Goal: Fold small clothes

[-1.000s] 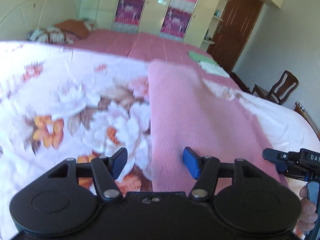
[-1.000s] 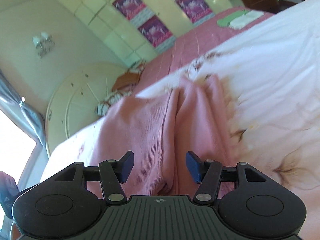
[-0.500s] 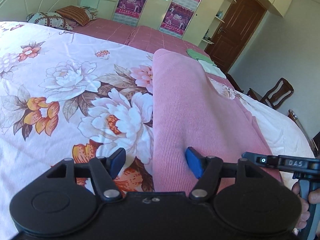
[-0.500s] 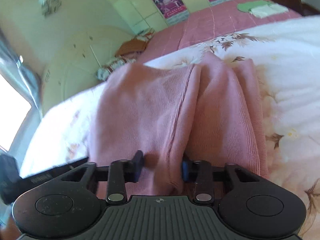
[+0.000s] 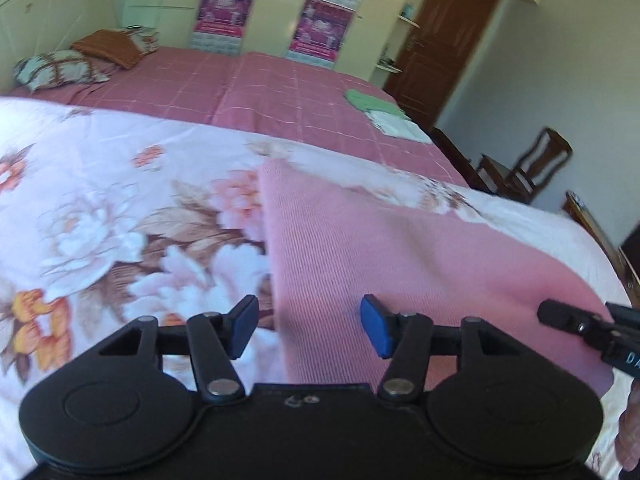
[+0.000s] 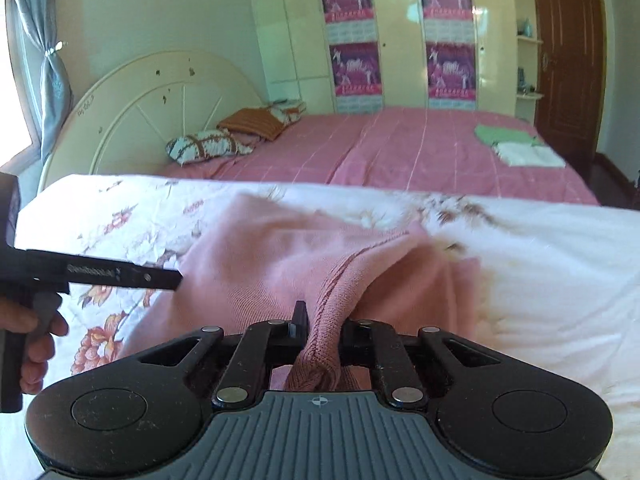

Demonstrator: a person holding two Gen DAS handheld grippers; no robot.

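Bed: floral sheet [image 5: 100, 216] under pink knit garment [image 5: 380, 248].
R gripper [image 6: 320, 330]: closing, hem pinched.
L gripper [image 5: 308, 326]: closing, unclamped, fingers astride garment's left edge; long axis runs away.

We are in a home bedroom: a wide bed [image 6: 400, 148] under a pink checked cover meets a round cream headboard [image 6: 160, 100], with pillows [image 6: 208, 146] at its head. Behind it we see a cream wardrobe [image 6: 400, 32] with purple posters on its doors, a brown wooden door [image 6: 568, 52], a tied curtain [image 6: 48, 60] and a wooden chair [image 5: 532, 172]. Nearer us lies a white floral bedspread [image 5: 100, 220].
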